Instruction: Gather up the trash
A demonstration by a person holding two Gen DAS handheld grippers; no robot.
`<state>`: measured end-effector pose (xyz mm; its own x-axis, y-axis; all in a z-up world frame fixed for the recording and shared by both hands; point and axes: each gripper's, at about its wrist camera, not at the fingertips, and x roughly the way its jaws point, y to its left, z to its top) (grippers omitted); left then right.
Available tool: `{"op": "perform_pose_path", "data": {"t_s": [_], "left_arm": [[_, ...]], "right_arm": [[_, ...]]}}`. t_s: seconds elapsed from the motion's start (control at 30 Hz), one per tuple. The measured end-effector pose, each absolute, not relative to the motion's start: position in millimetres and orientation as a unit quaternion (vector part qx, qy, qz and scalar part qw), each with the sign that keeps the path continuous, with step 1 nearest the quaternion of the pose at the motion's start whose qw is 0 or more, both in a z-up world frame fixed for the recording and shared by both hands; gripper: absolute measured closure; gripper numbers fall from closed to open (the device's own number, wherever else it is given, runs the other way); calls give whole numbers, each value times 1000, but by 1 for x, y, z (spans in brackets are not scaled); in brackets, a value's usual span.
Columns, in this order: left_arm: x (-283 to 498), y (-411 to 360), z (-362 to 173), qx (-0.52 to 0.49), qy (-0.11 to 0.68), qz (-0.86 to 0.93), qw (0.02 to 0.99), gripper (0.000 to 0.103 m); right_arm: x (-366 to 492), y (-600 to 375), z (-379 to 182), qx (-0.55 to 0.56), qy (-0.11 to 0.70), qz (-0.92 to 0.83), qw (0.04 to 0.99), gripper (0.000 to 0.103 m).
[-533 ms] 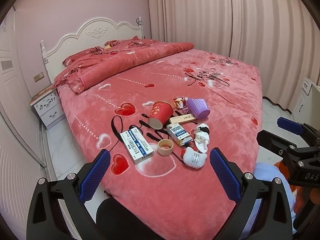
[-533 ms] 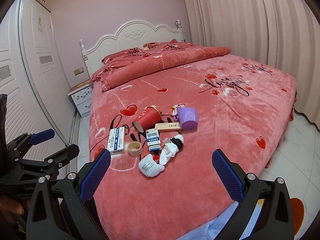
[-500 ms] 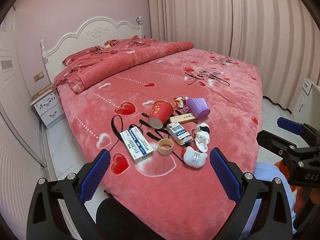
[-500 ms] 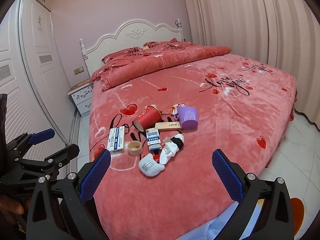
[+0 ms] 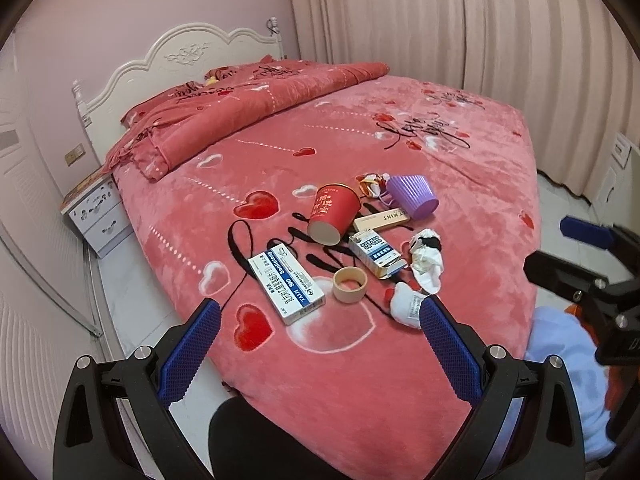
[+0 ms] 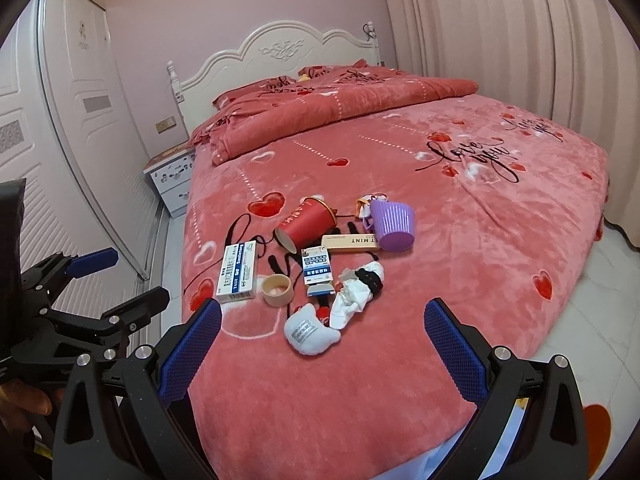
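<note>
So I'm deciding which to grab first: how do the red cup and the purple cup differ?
The red cup lies tipped on its side, open mouth toward the camera; the purple cup stands upside down. The red cup is smooth with printed characters; the purple cup is ribbed and has a handle. Both rest on the bed, near the mint box.

A home bedroom, no question. The big bed (image 6: 460, 240) fills the room, spread with a pink-red plush blanket printed with hearts. At its head stands a carved white headboard (image 6: 276, 50), with a folded quilt (image 6: 340, 104) and pillows lying just below it. Beside the bed's head sits a small white nightstand (image 6: 172, 176). Pleated curtains (image 5: 460, 28) hang along the bed's far side, wardrobe doors (image 6: 76, 92) opposite.
</note>
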<state>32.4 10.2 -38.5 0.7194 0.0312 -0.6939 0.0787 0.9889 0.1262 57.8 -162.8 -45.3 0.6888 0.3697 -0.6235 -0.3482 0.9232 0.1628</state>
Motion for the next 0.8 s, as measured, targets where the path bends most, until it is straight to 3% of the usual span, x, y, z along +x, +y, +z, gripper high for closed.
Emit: {"op": "perform_pose_path", "data": {"t_s": [0.53,0.8], "left_arm": [[78,20,-63,121,407,-98,900,5],[110,27,-70,107,420,-171,885,5]], "right_arm": [[101,-154,-56,-36,329,283,900,4],[129,-145,-77,-68,370,331,865,4]]}}
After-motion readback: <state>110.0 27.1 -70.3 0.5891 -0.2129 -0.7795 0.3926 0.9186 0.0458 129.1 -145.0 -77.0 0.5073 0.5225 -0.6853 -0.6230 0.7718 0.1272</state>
